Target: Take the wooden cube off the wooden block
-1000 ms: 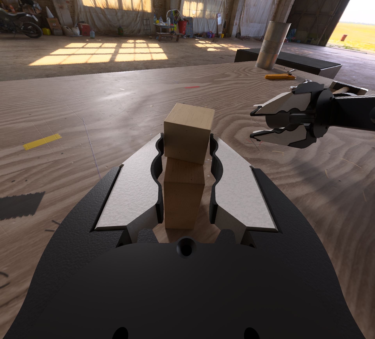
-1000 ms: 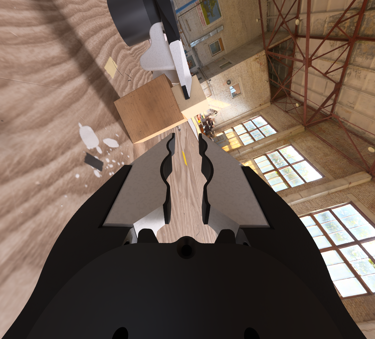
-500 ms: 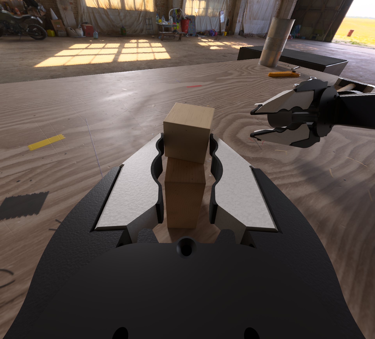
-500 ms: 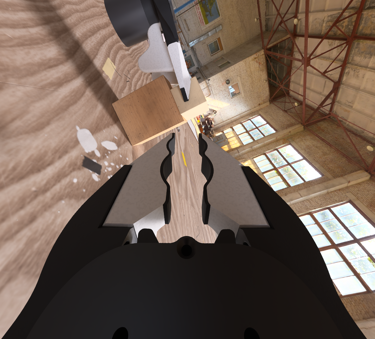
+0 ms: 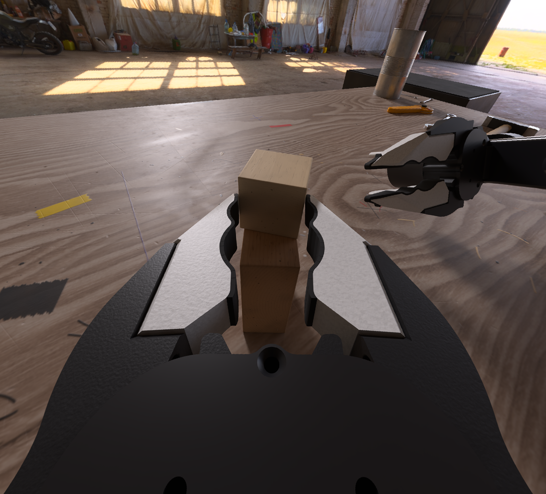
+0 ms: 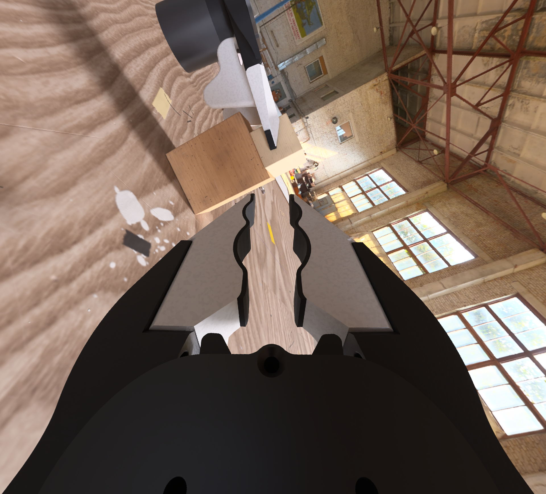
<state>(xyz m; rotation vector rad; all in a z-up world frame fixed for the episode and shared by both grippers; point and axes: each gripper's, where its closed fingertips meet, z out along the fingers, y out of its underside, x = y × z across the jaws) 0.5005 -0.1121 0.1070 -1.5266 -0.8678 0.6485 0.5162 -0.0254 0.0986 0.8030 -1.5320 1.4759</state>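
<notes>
A pale wooden cube (image 5: 273, 184) sits on top of a darker wooden block (image 5: 267, 281) that stands on the plywood table (image 5: 147, 169). My left gripper (image 5: 271, 199) is shut on the cube, with one fingertip against each side, and the block stands between the fingers lower down. The cube's underside still seems to touch the block. In the right wrist view one left finger (image 6: 260, 95) lies across the cube (image 6: 285, 149) beside the block (image 6: 218, 166). My right gripper (image 6: 271, 199) is open and empty, a short way right of the stack (image 5: 367, 182).
A metal can (image 5: 397, 66), a yellow tool (image 5: 409, 109) and a long black box (image 5: 443, 89) are at the table's far right. Yellow tape (image 5: 63, 206) and a black patch (image 5: 29, 299) lie to the left. White splotches (image 6: 130, 208) mark the table near the block.
No clear change. Both grippers hold their places and the cube stays between the left fingers; the views drift only slightly.
</notes>
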